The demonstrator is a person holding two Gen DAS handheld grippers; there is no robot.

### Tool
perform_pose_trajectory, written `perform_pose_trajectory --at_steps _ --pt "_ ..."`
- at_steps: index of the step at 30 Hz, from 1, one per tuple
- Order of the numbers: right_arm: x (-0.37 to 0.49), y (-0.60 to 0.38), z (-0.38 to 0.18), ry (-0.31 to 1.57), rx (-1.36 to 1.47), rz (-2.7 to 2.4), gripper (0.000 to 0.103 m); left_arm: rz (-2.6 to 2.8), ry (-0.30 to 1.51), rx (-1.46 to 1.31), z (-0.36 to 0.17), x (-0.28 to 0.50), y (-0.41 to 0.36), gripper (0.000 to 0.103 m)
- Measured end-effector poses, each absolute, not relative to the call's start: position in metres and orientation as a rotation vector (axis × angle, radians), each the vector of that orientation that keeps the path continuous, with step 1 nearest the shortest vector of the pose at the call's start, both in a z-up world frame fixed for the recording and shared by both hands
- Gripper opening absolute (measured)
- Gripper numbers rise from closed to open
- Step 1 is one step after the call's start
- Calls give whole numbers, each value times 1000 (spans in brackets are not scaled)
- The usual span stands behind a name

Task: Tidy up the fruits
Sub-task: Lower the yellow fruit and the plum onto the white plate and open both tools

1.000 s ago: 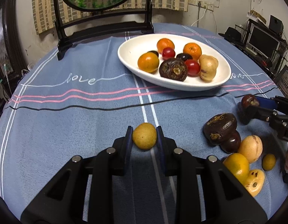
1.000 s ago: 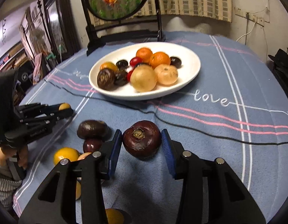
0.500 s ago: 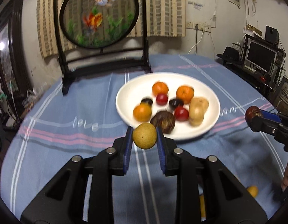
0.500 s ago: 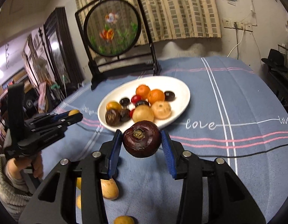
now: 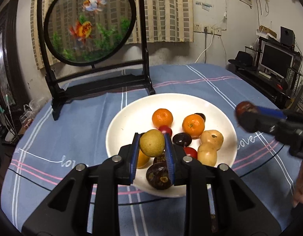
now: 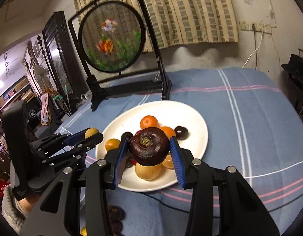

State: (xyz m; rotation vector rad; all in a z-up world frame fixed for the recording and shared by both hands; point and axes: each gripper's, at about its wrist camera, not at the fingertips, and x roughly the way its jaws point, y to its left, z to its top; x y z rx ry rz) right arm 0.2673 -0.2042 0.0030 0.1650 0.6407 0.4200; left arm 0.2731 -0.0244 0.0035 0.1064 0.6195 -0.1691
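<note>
My left gripper is shut on a small yellow fruit and holds it above the near left part of the white plate. My right gripper is shut on a dark purple mangosteen and holds it above the plate. The plate carries two oranges, pale yellow fruits, red ones and dark ones. The right gripper also shows blurred at the right of the left wrist view. The left gripper shows at the left of the right wrist view.
A round goldfish screen on a black stand stands behind the plate on the blue striped tablecloth. A few loose fruits lie on the cloth near the front, under my right gripper. A black cable crosses the cloth.
Both grippers have risen and moved forward from the loose fruits on the cloth to above the plate, each still holding its fruit.
</note>
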Motion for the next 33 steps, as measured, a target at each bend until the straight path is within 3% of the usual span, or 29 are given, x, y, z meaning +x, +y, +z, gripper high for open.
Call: perform_pose_trajectory --at_steps 25,26,27,29,33 --pt "322 -189 -36 741 124 407 45 -188 686 118 -30 330 -34 26" --pt "324 -189 -38 752 127 410 55 -186 684 119 -31 330 -34 30" --pt "325 -190 -39 755 129 403 73 -184 685 120 -32 331 -34 39" --pt "322 -193 -37 737 135 382 76 -181 679 120 -32 330 -33 47" --pt "319 -196 -29 709 135 388 76 -177 667 127 -29 327 -34 52"
